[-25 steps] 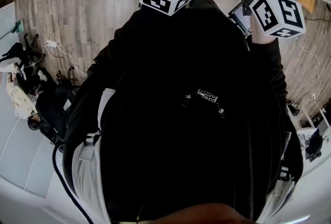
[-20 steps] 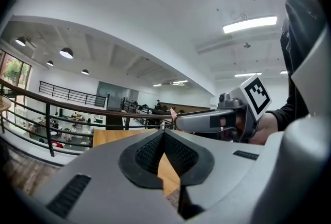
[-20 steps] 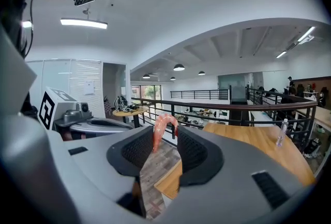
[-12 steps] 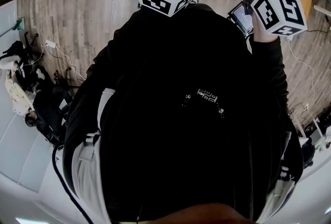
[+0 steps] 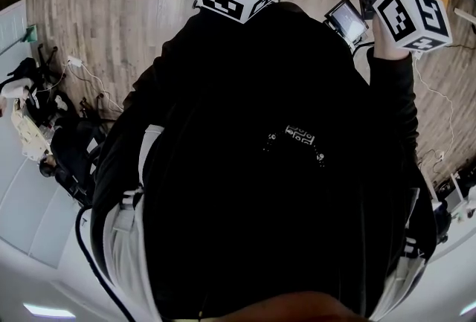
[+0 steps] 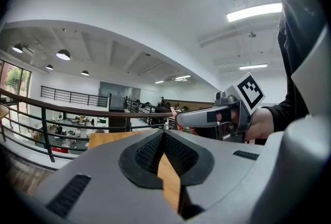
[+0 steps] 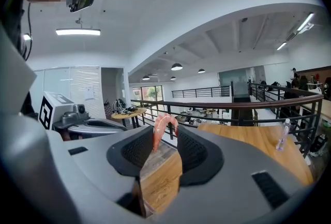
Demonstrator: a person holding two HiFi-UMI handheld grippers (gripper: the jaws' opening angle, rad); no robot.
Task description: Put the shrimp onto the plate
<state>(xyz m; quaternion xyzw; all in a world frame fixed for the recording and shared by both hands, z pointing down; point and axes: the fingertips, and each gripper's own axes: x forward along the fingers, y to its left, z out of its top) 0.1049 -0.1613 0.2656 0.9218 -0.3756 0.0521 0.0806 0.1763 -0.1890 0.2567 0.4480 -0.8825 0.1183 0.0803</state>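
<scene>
Right gripper (image 7: 165, 134): held nearly level in front of the person's chest, its jaws pinching the shrimp at their tips.
Shrimp (image 7: 158, 134): pink-orange and curled, clamped between the right gripper's pads. Its arched back pokes up above the tips and one end hangs down along the left pad.
Left gripper (image 6: 164, 134): just beside the right gripper, on its left. Its pads are pressed together at the tips with nothing between them.
Marker cubes: one on each gripper. In the head view the right gripper's cube (image 5: 413, 14) sits above a dark sleeve.
Wooden table (image 7: 248, 137): ahead of the right gripper's jaws, below them and to their right, with a light top.
Bottle (image 7: 283, 135): clear plastic, upright on that table, well to the right of the right gripper's tips.
Railing (image 7: 232, 105): dark bars under a brown top rail, running across beyond the tips of both grippers.
Round table (image 7: 128, 113): far off, left of the right gripper's tips.
Person (image 5: 260, 164): a dark top fills the head view behind both grippers, with plank floor (image 5: 111, 8) around it.
</scene>
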